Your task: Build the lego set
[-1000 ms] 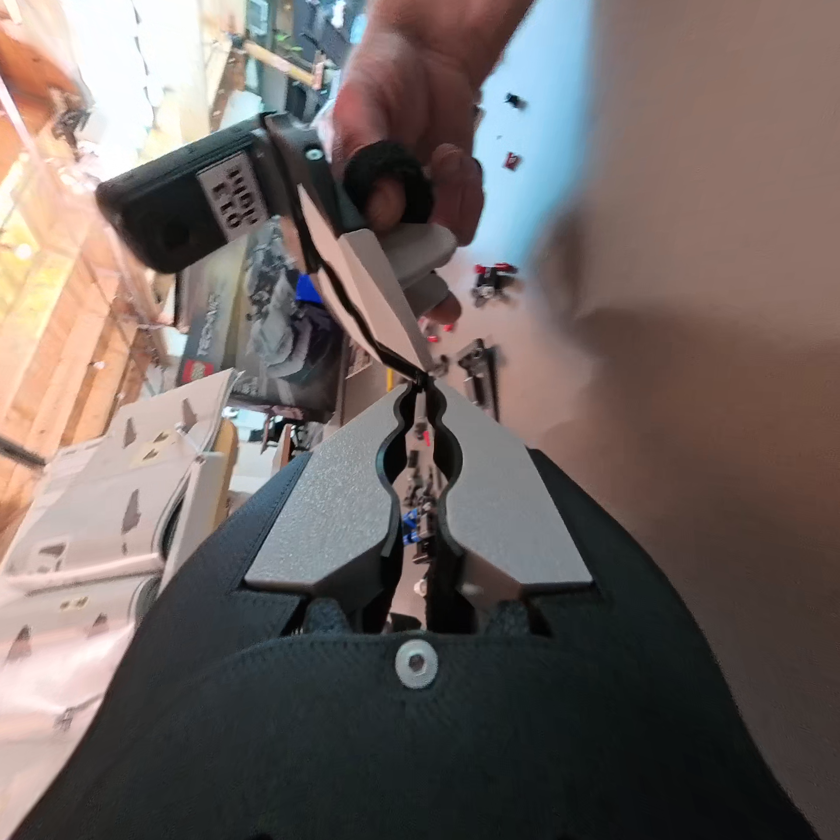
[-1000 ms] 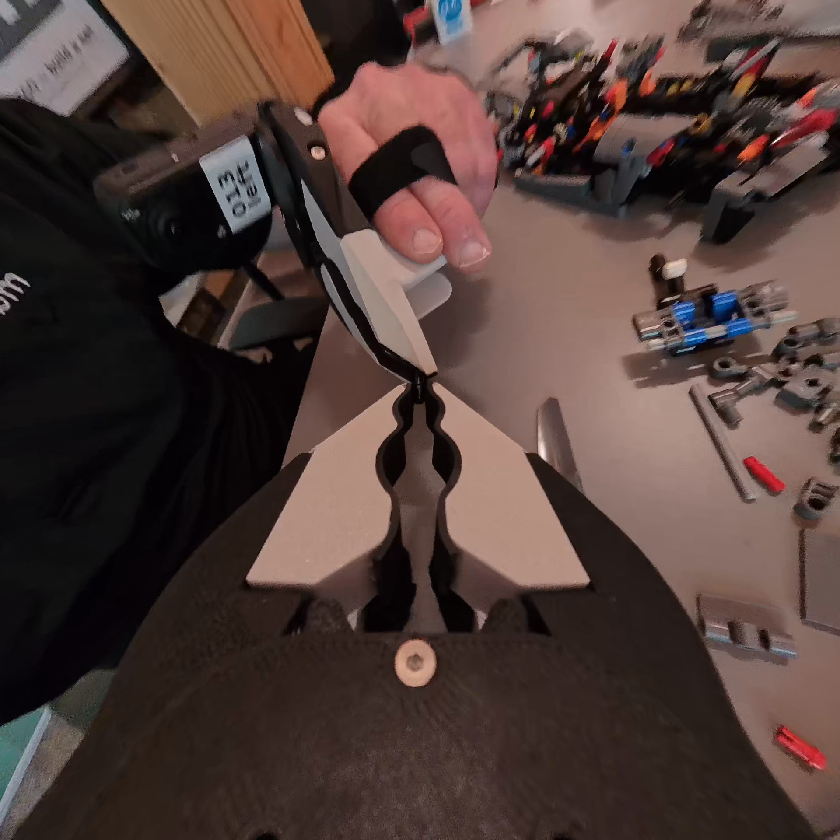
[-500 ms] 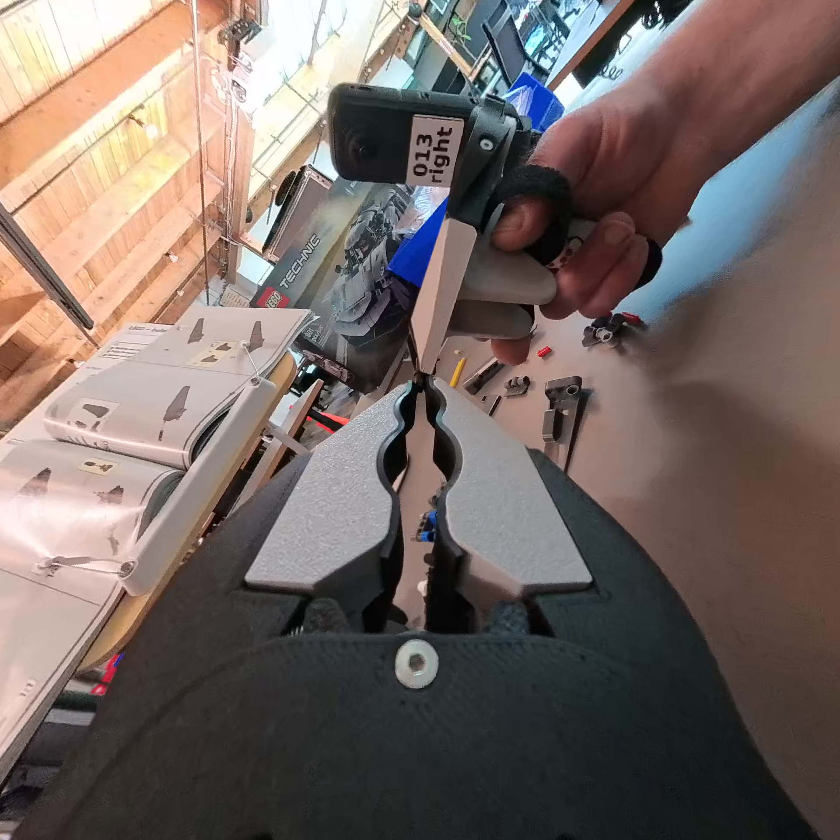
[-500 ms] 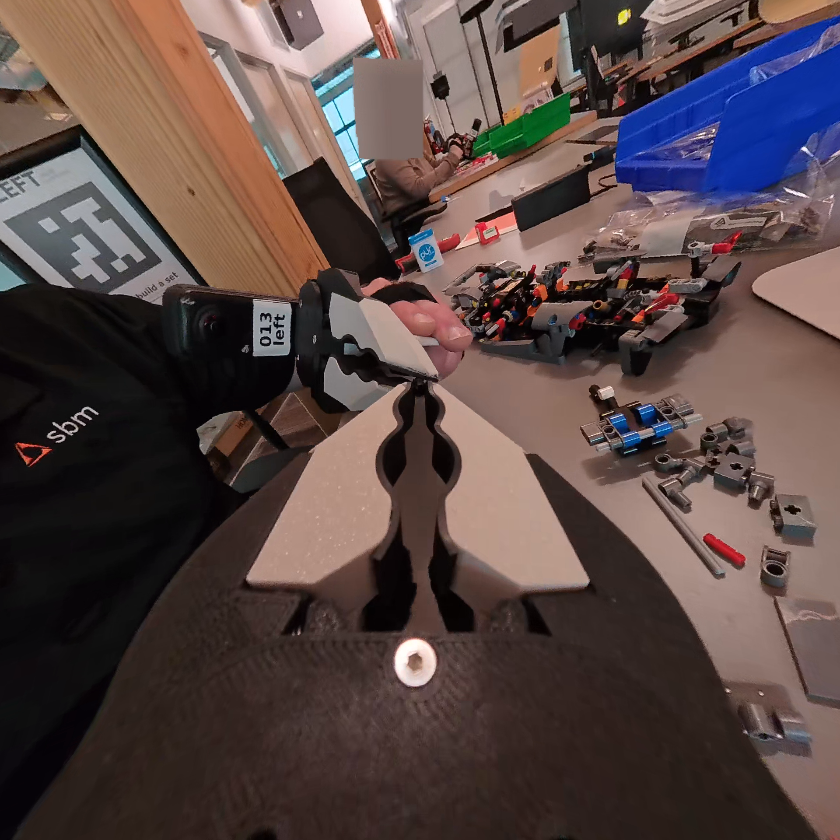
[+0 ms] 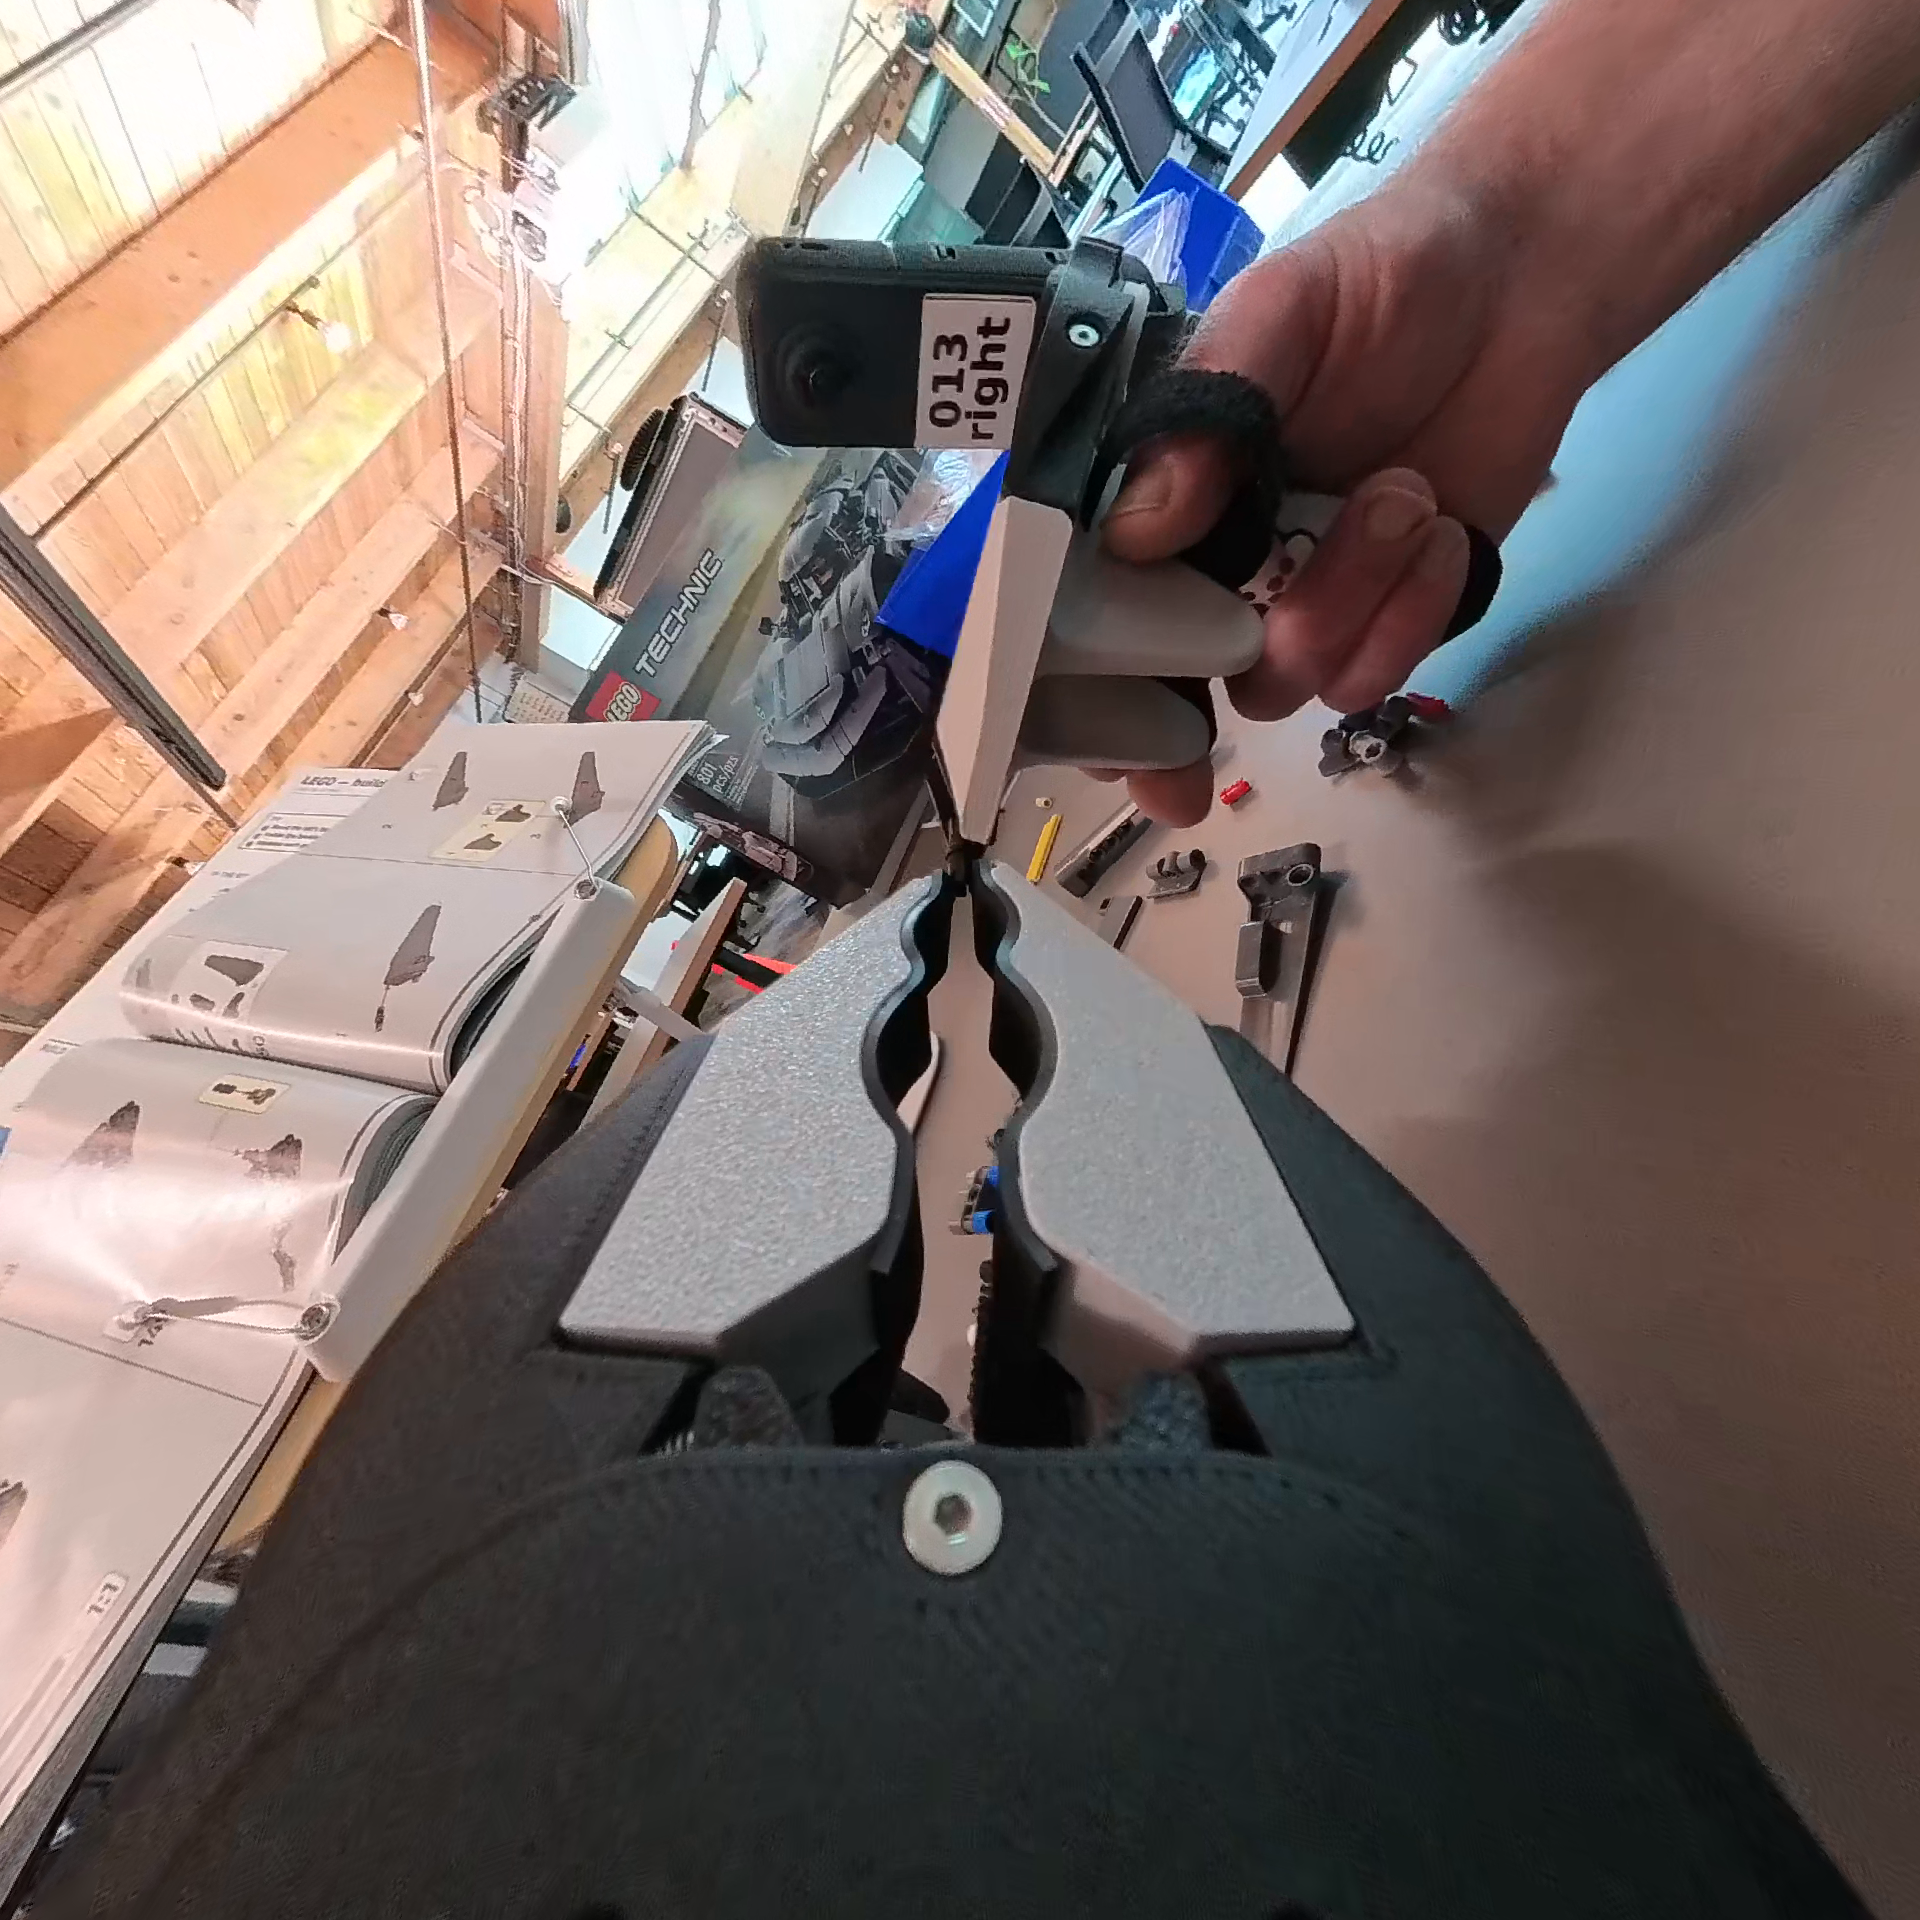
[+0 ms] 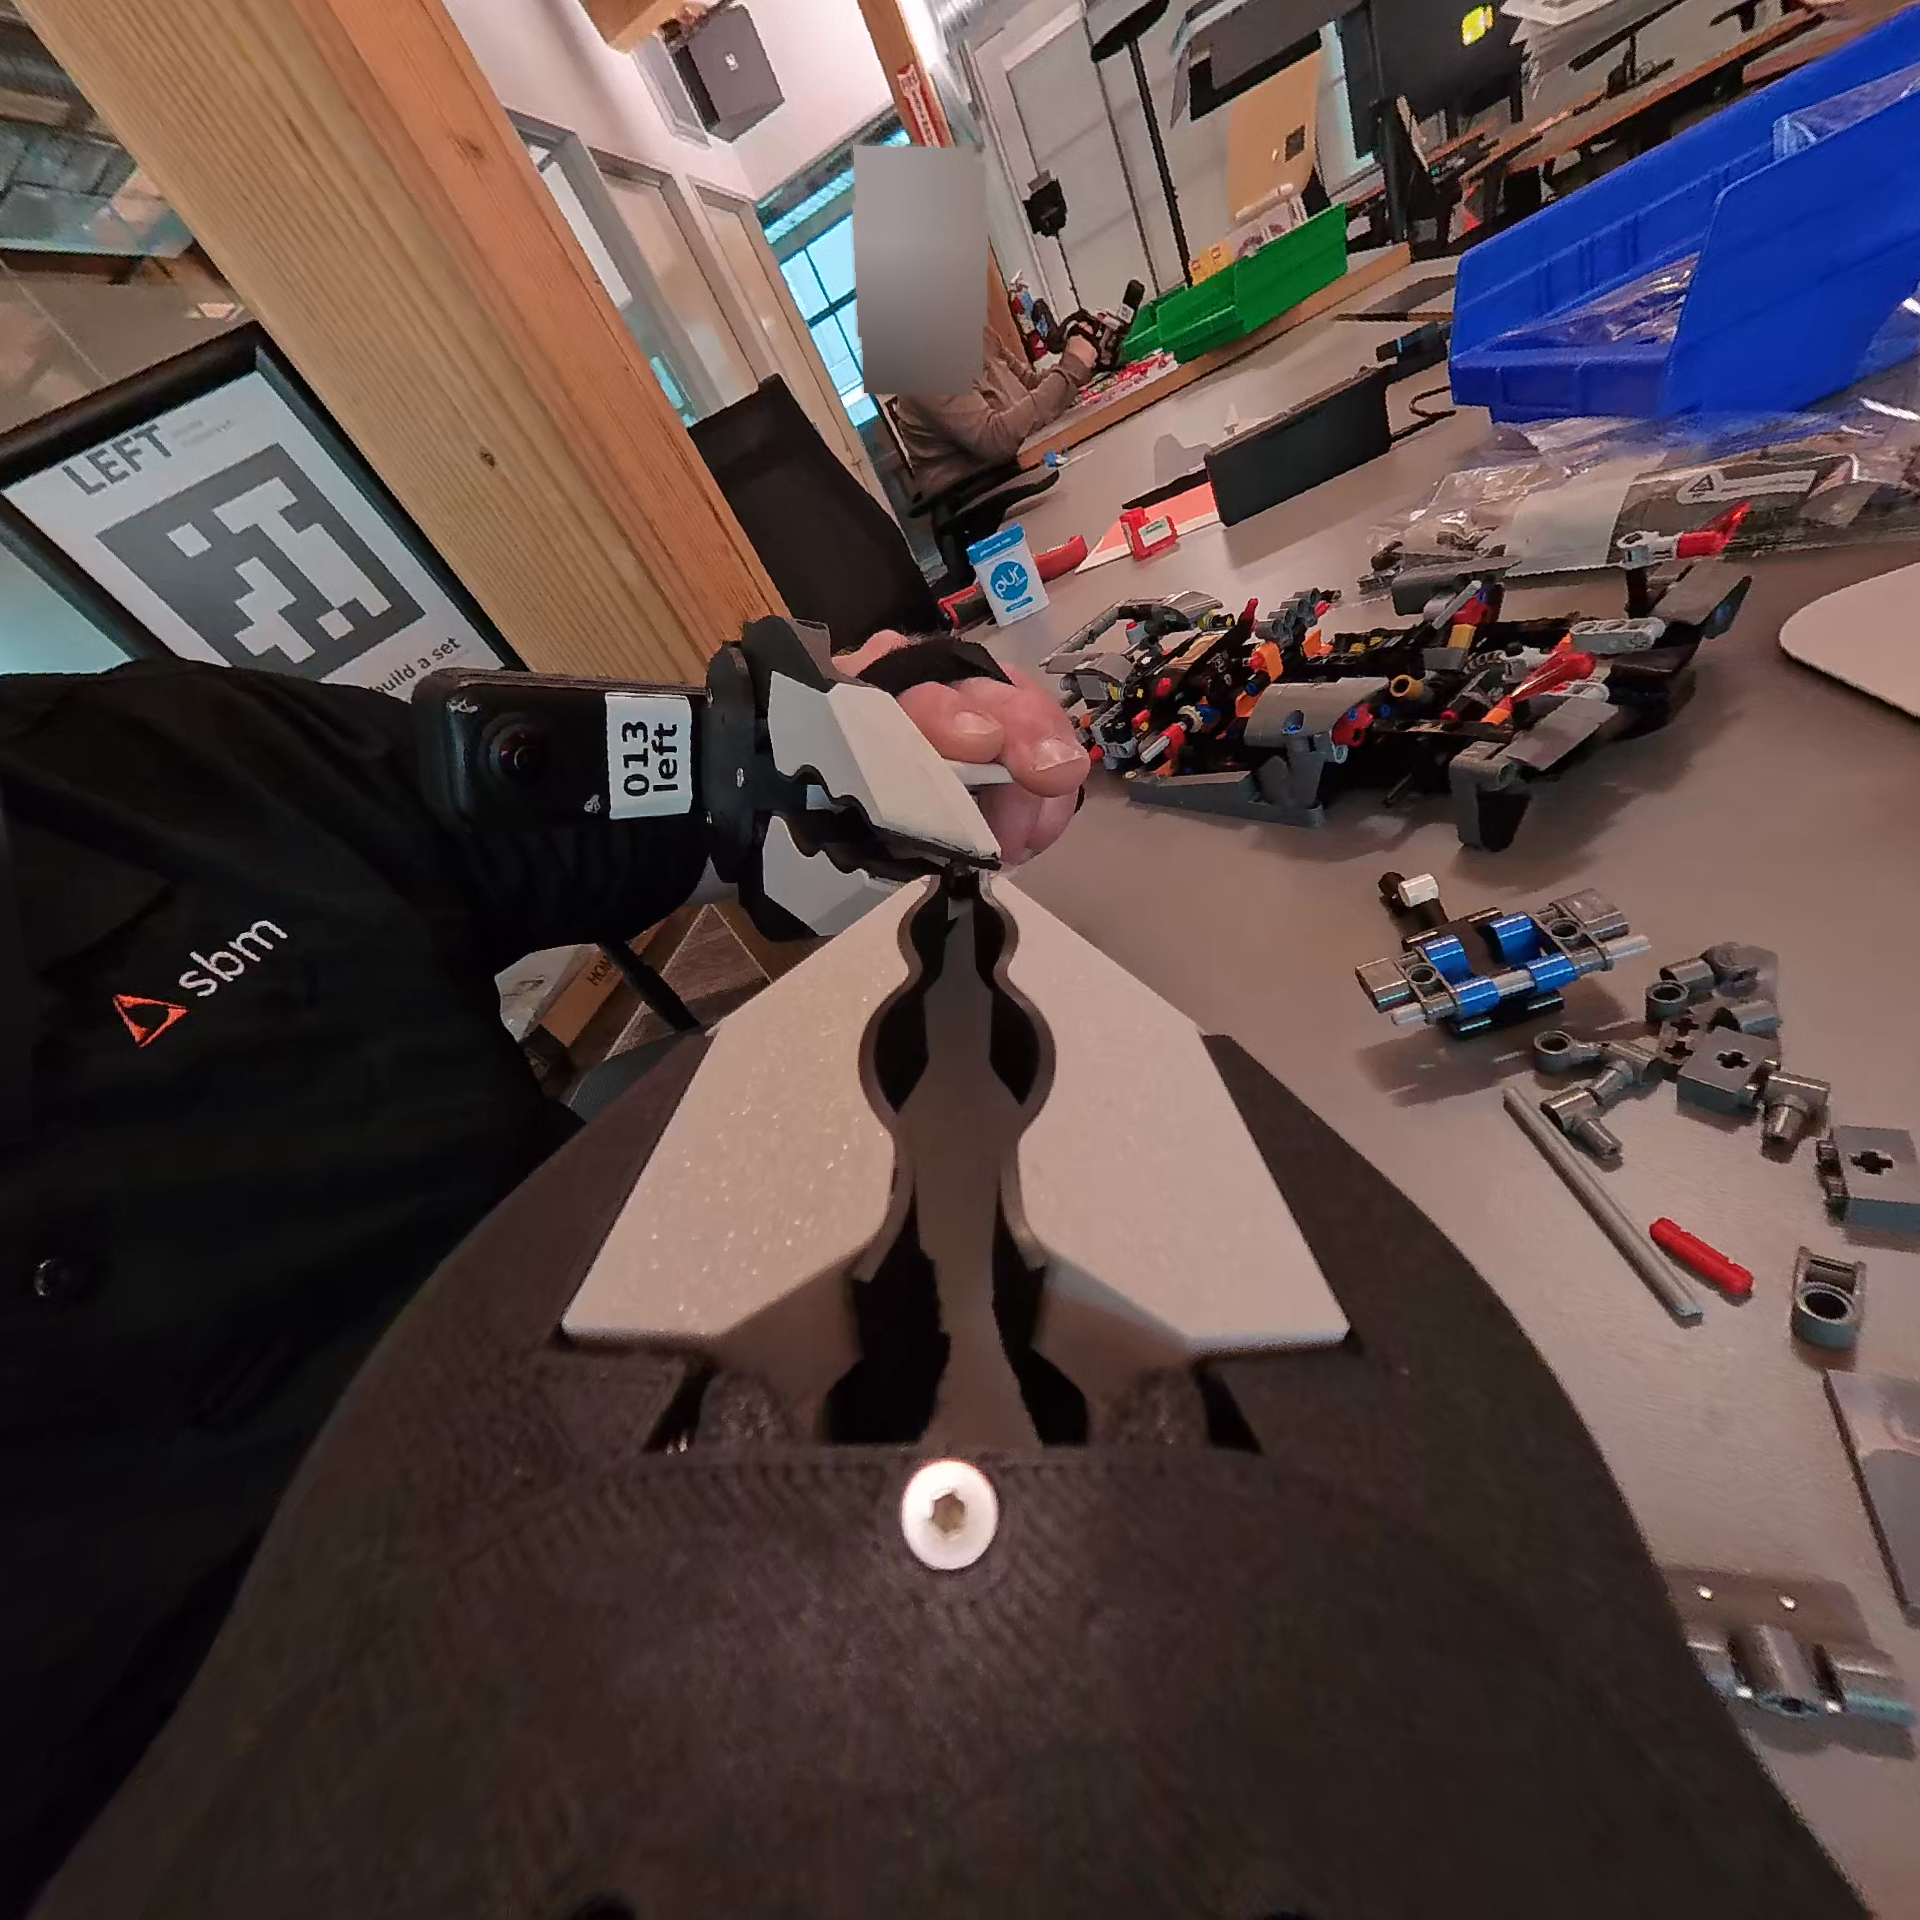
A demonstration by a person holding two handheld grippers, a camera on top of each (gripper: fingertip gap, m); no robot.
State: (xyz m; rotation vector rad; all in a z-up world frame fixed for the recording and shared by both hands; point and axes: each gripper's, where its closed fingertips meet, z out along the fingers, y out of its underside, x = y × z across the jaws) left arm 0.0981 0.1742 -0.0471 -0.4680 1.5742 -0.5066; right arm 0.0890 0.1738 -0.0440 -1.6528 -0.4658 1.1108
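My left gripper [image 5: 961,878] and my right gripper [image 6: 961,888] meet tip to tip above the grey table [image 6: 1299,894]. Both are shut, and a tiny black Lego piece [image 5: 956,852] is pinched where the tips meet; it also shows in the right wrist view [image 6: 958,881]. The piece is too small to make out its shape. The right gripper [image 5: 971,826] comes down from above in the left wrist view. The left gripper [image 6: 982,857] comes in from the left in the right wrist view. The partly built Lego model [image 6: 1382,717] stands farther back on the table.
A blue and grey subassembly [image 6: 1496,966], grey connectors [image 6: 1714,1060], a grey axle [image 6: 1600,1195] and a red pin [image 6: 1699,1257] lie to the right. An open instruction booklet [image 5: 364,935] and the set's box [image 5: 769,665] stand at the left. A blue bin [image 6: 1714,260] sits at the back. Both grippers' tips are close together, under 4 cm apart. Left tips and right tips are each some 20 centimeters from the partly built Lego model [image 6: 1382,717].
Both grippers have turned together while staying tip to tip. The views have swung from looking down on the table to looking across it.
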